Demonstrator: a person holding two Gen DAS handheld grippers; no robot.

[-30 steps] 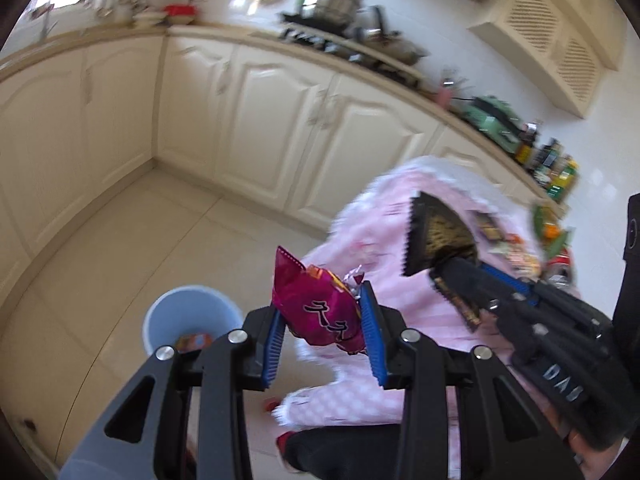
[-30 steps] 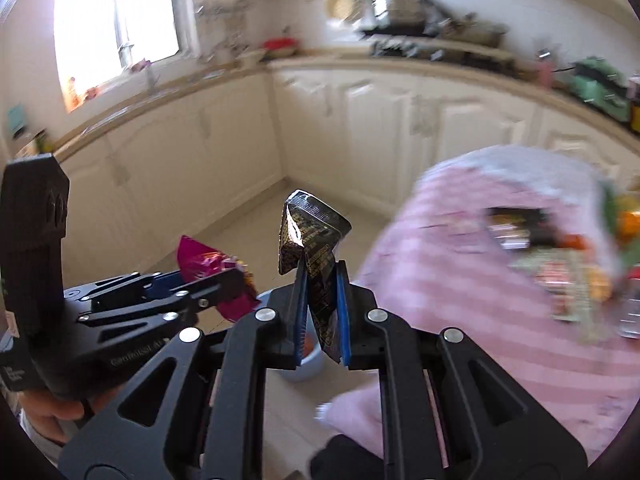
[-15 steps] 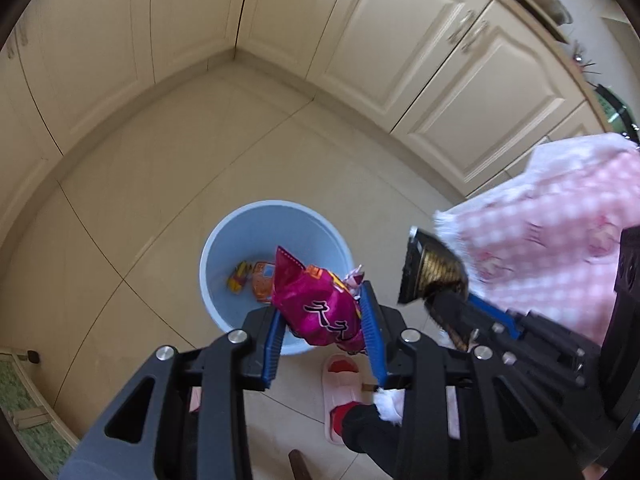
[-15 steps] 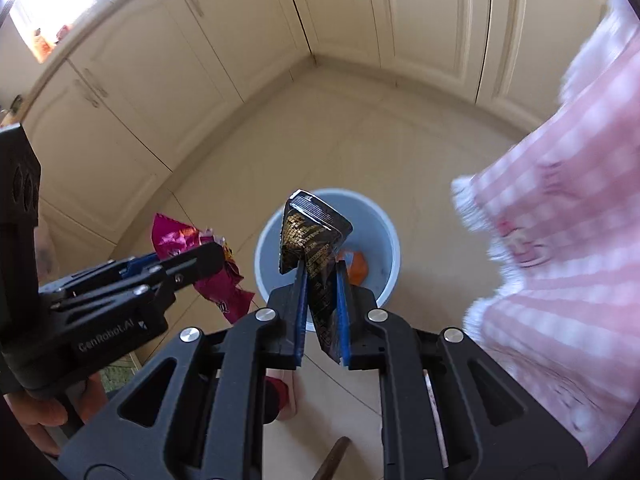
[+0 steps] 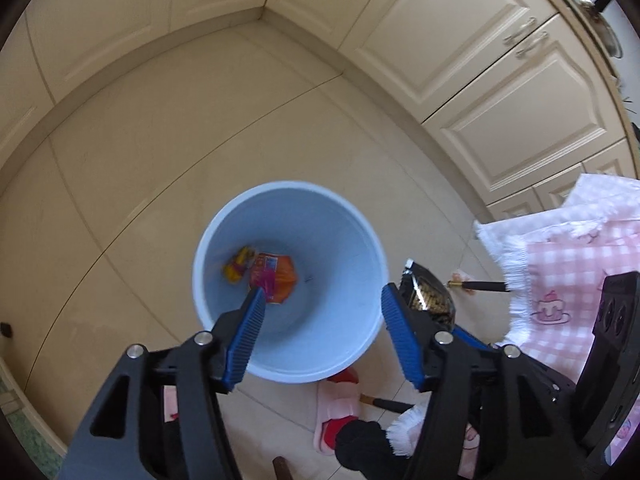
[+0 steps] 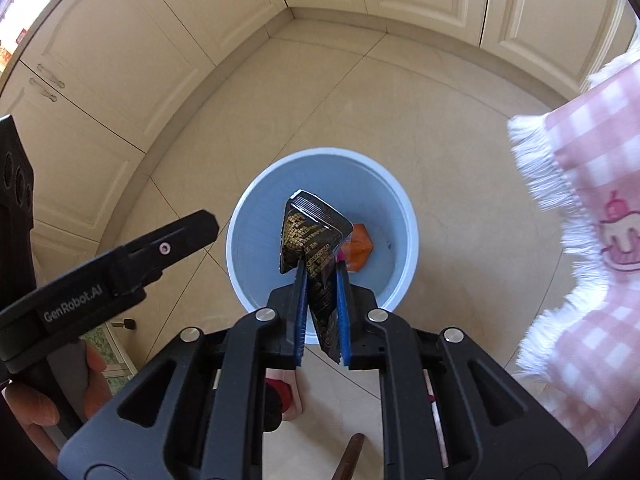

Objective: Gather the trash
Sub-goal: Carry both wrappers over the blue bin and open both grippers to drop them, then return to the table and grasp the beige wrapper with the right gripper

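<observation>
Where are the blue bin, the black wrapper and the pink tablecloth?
blue bin [image 5: 340,240]: left wrist view, bare inner wall.
black wrapper [image 6: 310,236]: right wrist view, printed upper half.
pink tablecloth [image 6: 592,168]: right wrist view, checked cloth above the fringe.

The bin [image 5: 288,280] mouth is lying open below; a hanging cloth [image 6: 592,208] is crowding its right side.

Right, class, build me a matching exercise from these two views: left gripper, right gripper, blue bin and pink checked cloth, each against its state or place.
Column one
1. left gripper
2. right gripper
3. blue bin
4. pink checked cloth

Column two
A. shut on the black wrapper
B. hanging at the right edge
C. on the floor tiles, wrappers inside
D. open, nothing between the pads

Pairs: 1-D, 2-A, 3-C, 4-B.

Note: the left gripper's jaws have just been opening.
</observation>
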